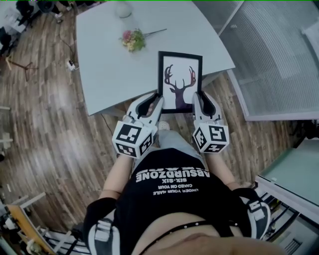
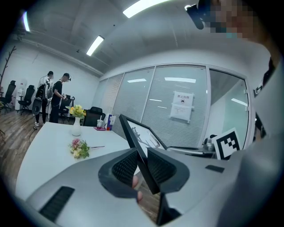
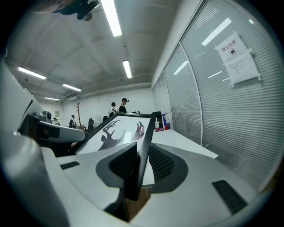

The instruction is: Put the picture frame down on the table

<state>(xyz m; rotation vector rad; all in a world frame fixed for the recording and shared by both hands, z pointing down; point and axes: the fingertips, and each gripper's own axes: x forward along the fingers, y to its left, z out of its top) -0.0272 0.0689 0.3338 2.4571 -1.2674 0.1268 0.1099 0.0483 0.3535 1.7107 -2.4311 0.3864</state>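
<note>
A black picture frame with a dark antler print is held over the near edge of the pale table. My left gripper is shut on the frame's left edge near the bottom corner. My right gripper is shut on the frame's right edge. In the right gripper view the print faces up and tilts toward the left. The frame's far end reaches out above the tabletop; whether it touches the table I cannot tell.
A small flower bunch lies on the table left of the frame, and a white vase stands at the far edge. A glass partition runs along the right. Wooden floor lies to the left. People stand far off.
</note>
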